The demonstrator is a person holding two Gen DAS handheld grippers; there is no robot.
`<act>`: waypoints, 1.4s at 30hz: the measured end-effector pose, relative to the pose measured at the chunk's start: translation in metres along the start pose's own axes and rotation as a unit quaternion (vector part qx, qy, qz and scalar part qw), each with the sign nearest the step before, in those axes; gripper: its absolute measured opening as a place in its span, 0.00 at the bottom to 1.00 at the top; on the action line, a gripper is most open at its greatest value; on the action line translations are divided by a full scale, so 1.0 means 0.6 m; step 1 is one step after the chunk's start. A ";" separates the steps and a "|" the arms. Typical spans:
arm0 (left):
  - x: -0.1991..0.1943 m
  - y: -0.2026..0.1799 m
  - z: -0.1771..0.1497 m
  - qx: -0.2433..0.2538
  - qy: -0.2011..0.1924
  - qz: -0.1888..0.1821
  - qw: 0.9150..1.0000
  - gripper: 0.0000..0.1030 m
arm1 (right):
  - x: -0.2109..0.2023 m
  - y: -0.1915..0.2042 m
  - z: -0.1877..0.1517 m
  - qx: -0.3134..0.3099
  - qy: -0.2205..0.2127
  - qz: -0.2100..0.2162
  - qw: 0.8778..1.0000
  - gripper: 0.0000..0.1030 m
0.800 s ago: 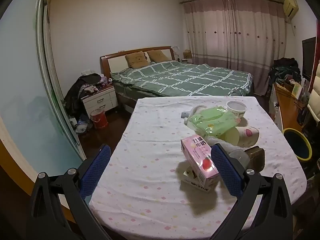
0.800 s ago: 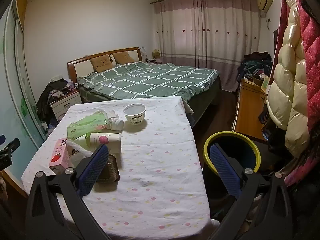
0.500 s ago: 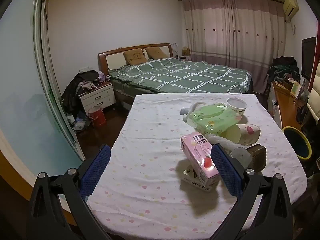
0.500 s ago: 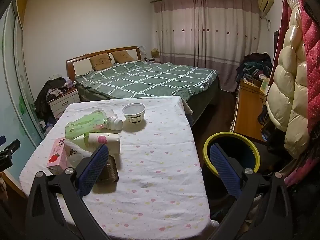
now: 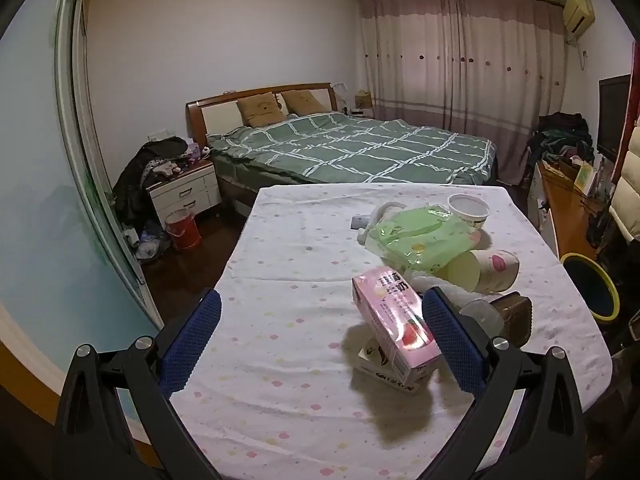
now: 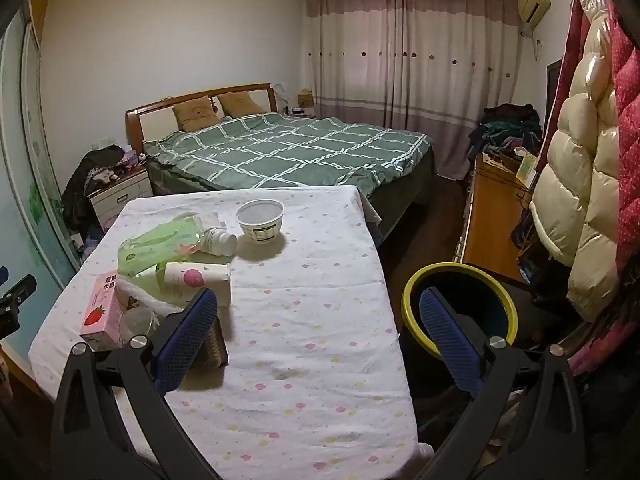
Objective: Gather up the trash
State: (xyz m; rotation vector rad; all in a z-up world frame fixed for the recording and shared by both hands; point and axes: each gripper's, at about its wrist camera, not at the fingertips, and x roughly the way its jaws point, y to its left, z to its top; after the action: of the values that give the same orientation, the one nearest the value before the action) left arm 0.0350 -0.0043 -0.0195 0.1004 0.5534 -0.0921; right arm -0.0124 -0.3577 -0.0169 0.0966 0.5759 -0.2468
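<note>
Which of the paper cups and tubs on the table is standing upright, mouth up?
The white tub at the far end of the pile stands upright; the strawberry-print paper cup lies on its side.

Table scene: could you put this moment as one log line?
stage: approach | left fingers: open, empty | right fingers: open, empty | trash: pink carton on table | bin: beside table
</note>
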 end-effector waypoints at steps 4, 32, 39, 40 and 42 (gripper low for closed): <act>0.002 -0.003 0.004 0.005 -0.001 -0.003 1.000 0.96 | 0.005 -0.003 0.001 0.005 0.004 -0.001 1.000 0.94; -0.013 -0.013 0.003 0.015 -0.003 -0.007 1.000 0.96 | 0.015 0.008 -0.004 0.007 0.005 0.027 1.000 0.94; -0.019 -0.014 0.003 0.018 -0.006 -0.010 1.000 0.96 | 0.012 0.006 -0.004 0.009 0.002 0.025 1.000 0.94; -0.020 -0.013 0.003 0.018 -0.007 -0.010 1.000 0.96 | 0.012 0.006 -0.004 0.009 0.002 0.026 1.000 0.94; -0.023 -0.012 0.003 0.018 -0.007 -0.010 1.000 0.96 | 0.011 0.006 -0.005 0.008 0.002 0.026 1.000 0.94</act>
State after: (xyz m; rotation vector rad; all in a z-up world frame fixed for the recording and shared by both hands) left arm 0.0234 -0.0109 -0.0111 0.1298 0.5383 -0.1215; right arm -0.0079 -0.3551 -0.0229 0.1286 0.5740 -0.2002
